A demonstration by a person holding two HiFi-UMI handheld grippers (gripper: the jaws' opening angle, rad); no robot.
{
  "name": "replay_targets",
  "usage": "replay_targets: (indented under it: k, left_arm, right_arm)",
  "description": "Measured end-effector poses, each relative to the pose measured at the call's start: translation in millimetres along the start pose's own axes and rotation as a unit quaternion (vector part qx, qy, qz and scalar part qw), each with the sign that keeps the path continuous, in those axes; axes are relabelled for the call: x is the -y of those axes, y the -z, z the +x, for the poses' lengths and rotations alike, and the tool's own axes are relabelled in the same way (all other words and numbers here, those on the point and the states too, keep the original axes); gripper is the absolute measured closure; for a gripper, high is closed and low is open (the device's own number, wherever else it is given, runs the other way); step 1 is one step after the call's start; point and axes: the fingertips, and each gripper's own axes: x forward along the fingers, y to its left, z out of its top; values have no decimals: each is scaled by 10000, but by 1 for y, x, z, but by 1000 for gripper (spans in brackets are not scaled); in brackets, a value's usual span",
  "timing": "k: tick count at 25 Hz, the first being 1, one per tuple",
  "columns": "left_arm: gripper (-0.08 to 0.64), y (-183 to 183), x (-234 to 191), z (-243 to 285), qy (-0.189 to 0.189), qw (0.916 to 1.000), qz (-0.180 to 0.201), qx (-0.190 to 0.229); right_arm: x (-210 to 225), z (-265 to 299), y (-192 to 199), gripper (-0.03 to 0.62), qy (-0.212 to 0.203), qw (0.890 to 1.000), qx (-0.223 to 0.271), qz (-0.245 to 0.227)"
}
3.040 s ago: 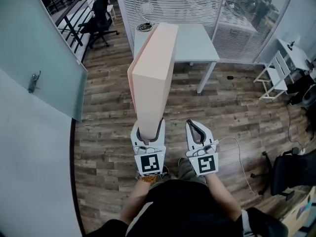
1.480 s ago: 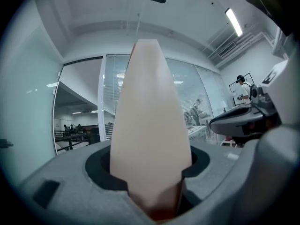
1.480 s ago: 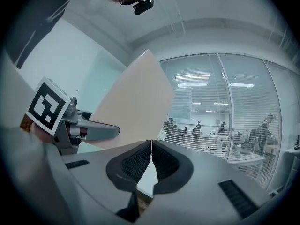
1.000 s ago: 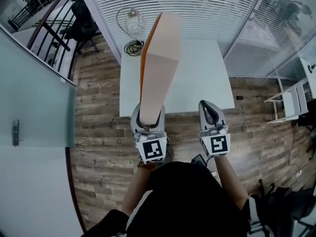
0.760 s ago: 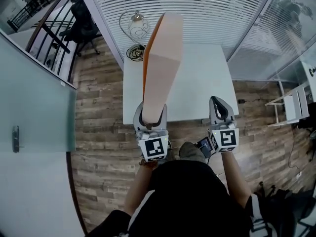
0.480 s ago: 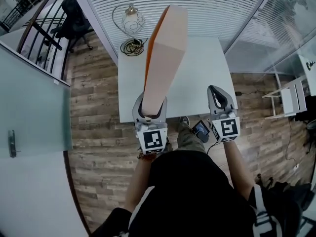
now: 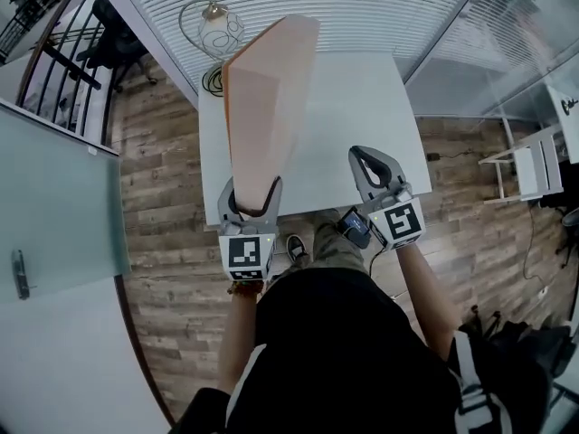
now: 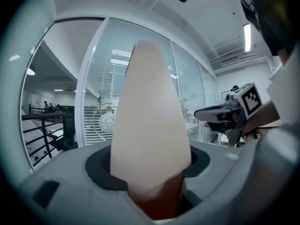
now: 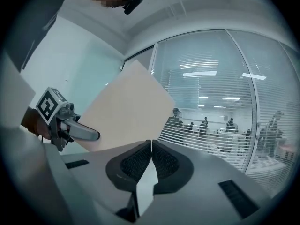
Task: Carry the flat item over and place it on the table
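**A:** Here we go, the pale peach flat rectangular slab (image 7: 262,107) has made it to the white rectangular table (image 7: 362,98). The left gripper (image 7: 251,195) is right at the table's near edge, jaws spread wide and clamped on the slab's lower end.

**B:** And the slab itself?

**A:** Up in the air. It rears from that near edge above the table's left half, towards the far left corner, where a wire-globe lamp (image 7: 215,27) stands. As far as I can tell it's clear of the tabletop.

**B:** Right hand busy?

**A:** Not at all. The right gripper (image 7: 371,156) hovers over the table's near edge, right of the slab, jaws pressed together on nothing.

**B:** So where are we?

**A:** I'd say the carry is as good as done. What's left is the put-down: lay it flat on the table and let go.

**B:** Much changed?

**A:** Plenty! Three seconds back the table was well off across the wood-plank floor (image 7: 163,170). A second back both grippers were short of its near edge, and now they're over it. The slab has leaned left too: then its thin orange side showed, and now more of the broad face does. The jaws are the same on both, left on the slab and right closed.
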Motion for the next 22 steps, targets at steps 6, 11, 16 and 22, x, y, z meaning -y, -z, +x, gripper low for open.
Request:
replay_targets:
  k: [6, 11, 16, 22]
  left_arm:
    - [282, 12, -1, -3, 678, 9957, -629, 102]
    - [284, 27, 3, -5, 1145, 9859, -1213, 119]
    - [282, 40, 17, -10, 1858, 9617, -2012, 132]
    - [278, 58, 36, -6, 2209, 9429, -2491, 120]
  right_arm:
    - [10, 1, 19, 581, -45, 9999, -104, 118]
    - [15, 3, 25, 581, -134, 9997, -97, 196]
    - [18, -4, 33, 581, -77, 9994, -137, 303]
    - [16, -6, 38, 581, -124, 9992, -137, 363]
